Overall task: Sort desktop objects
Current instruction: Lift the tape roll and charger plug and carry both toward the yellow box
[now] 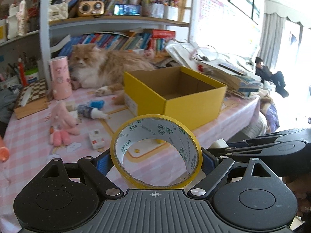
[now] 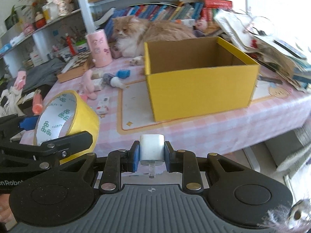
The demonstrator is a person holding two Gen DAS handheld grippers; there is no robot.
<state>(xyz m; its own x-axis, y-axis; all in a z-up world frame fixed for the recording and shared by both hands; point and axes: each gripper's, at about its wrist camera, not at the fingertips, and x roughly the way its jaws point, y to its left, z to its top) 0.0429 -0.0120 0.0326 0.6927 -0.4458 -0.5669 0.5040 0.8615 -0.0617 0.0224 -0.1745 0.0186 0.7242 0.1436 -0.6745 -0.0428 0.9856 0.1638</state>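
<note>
My left gripper (image 1: 155, 161) is shut on a roll of yellow tape (image 1: 186, 134), held above the near table edge. The tape also shows in the right wrist view (image 2: 85, 114), at the left. My right gripper (image 2: 152, 155) is shut on a small white charger plug (image 2: 151, 147), its prong pointing back at the camera. An open, empty yellow cardboard box (image 1: 194, 106) stands on the pink checked tablecloth ahead of both grippers; it also shows in the right wrist view (image 2: 200, 89).
A fluffy orange and white cat (image 2: 147, 33) lies behind the box. A pink plush toy (image 1: 60, 124), a small white box (image 1: 97, 138), a glue bottle (image 1: 91, 111), a pink canister (image 1: 60, 77) and a chessboard (image 1: 33, 95) lie left. Stacked papers (image 2: 272, 44) crowd the right.
</note>
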